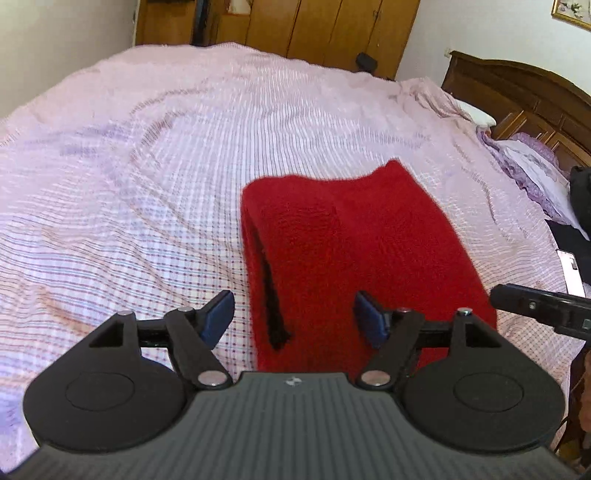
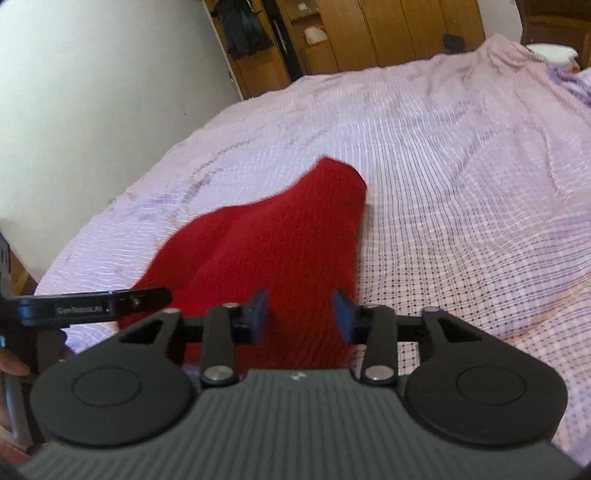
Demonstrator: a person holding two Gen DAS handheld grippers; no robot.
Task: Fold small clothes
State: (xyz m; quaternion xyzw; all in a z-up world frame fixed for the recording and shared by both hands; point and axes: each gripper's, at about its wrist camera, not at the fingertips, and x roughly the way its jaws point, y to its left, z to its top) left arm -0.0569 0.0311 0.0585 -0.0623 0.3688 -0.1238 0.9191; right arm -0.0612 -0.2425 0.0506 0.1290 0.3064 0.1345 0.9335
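Both tools, left (image 1: 293, 317) and right (image 2: 299, 314), spread above red garment (image 1: 354, 251); label reads "GenRobot.AI".

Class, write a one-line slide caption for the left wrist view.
Left gripper open above a folded red garment on a checked bedspread.

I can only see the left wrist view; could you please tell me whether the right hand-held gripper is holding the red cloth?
Observer: No. The right hand-held gripper is open, with nothing pinched between its pads.
Operator: Where is the red cloth from there?
Observer: The red cloth lies on the bedspread, straight ahead of that gripper.
Operator: Anything else near the wardrobe?
Observer: Dark clothes hang there.
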